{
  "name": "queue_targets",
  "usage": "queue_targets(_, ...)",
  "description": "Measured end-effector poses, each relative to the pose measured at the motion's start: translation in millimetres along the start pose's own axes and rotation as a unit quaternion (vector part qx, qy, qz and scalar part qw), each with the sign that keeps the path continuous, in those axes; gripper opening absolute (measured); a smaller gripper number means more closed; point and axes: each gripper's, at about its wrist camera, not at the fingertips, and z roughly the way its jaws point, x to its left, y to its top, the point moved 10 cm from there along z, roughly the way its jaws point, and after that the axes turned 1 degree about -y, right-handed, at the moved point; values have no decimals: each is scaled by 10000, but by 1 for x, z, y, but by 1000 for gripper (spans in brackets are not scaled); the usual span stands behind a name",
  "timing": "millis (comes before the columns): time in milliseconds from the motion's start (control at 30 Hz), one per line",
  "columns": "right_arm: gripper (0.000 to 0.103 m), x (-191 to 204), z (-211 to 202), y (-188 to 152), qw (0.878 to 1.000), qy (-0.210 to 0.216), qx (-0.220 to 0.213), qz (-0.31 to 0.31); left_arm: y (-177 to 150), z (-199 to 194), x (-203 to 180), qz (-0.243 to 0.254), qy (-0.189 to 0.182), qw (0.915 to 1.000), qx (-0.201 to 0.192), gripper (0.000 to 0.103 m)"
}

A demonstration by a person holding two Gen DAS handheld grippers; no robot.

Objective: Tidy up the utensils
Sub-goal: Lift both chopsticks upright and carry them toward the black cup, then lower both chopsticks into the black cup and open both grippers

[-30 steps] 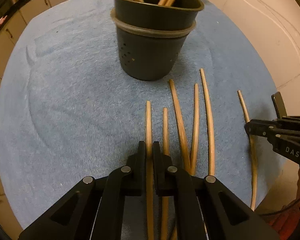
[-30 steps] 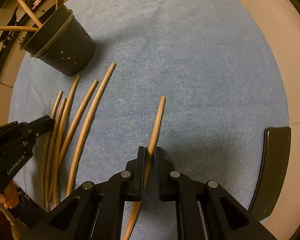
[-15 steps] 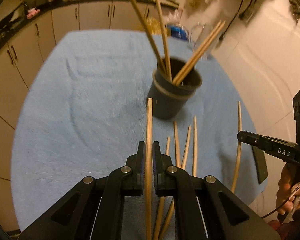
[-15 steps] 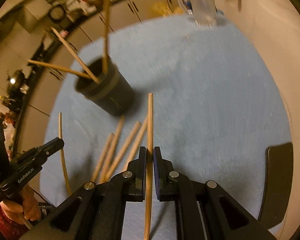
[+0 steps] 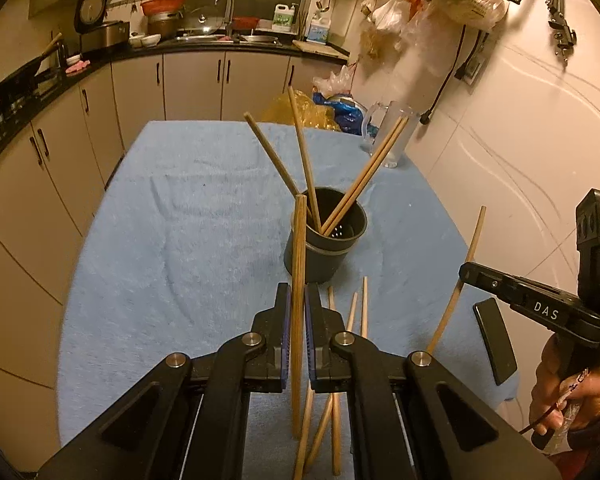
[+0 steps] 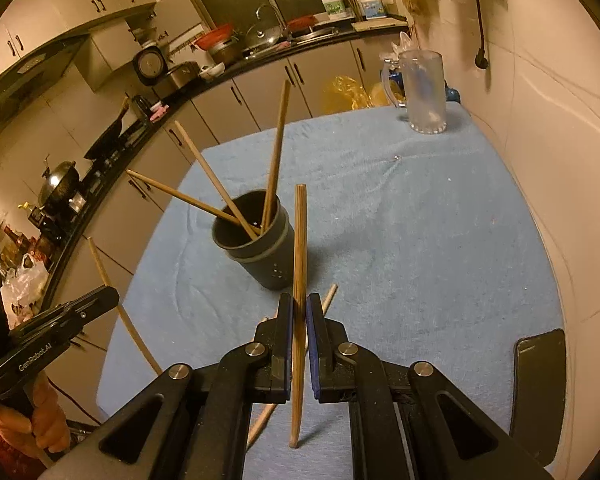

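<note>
A dark round holder stands on the blue towel with several wooden chopsticks leaning in it. My left gripper is shut on a wooden chopstick, held above the towel with its tip just left of the holder. My right gripper is shut on another chopstick, its tip beside the holder's right rim. In the left wrist view the right gripper shows at the right with its chopstick. Several loose chopsticks lie on the towel in front of the holder.
The blue towel covers a table. A clear glass mug stands at the far right corner. A black phone lies at the near right edge. Kitchen cabinets and a counter run behind and to the left.
Both grippers have lifted up off the towel, each carrying its chopstick, and tilted toward level so the holder and kitchen now show further off.
</note>
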Motion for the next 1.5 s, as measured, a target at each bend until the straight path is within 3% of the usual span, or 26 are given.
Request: queue_targets(1500, 7, 17, -34, 37, 9984, 101, -552, 36, 18, -27, 4, 64, 44, 9996, -263, 6)
